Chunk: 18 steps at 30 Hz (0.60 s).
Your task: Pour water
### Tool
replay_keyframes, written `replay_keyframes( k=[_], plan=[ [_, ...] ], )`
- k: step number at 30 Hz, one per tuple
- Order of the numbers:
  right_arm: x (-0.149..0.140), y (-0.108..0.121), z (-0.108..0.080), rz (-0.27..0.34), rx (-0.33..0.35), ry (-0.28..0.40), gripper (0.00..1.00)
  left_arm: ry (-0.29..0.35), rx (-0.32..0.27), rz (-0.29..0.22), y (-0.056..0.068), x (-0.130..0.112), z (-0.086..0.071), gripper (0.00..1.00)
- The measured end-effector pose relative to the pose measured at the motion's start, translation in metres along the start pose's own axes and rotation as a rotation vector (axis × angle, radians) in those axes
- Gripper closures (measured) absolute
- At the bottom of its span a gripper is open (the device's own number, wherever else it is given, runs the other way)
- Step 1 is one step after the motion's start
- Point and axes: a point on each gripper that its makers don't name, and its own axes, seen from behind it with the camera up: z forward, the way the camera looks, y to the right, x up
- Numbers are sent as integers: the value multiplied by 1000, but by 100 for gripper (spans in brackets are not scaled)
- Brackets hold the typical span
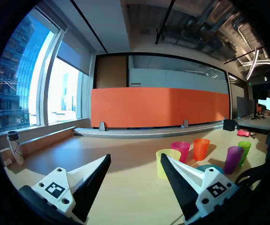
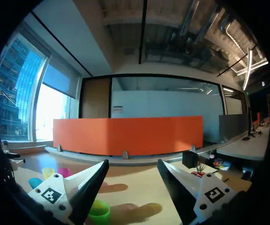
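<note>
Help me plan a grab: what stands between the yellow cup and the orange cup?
The pink cup stands between the yellow cup and the orange cup on the wooden table, as the left gripper view shows.

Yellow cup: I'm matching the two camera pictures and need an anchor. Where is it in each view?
Left gripper view: the yellow cup stands right of centre on the table, partly behind a finger of the left tool, with the pink cup at its right.
Right gripper view: the yellow cup stands at lower left, the pink cup also at its right.
Shared landmark: the orange partition along the back of the table.
</note>
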Motion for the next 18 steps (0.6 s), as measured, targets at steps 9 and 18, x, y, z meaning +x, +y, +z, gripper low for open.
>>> replay_keyframes(
  k=[9, 18],
  plan=[
    [-5, 8, 6, -24, -13, 6, 0, 0, 0, 0, 0, 0, 0, 1],
    [-23, 11, 14, -19, -18, -4, 0, 0, 0, 1, 0, -1, 0, 2]
  ],
)
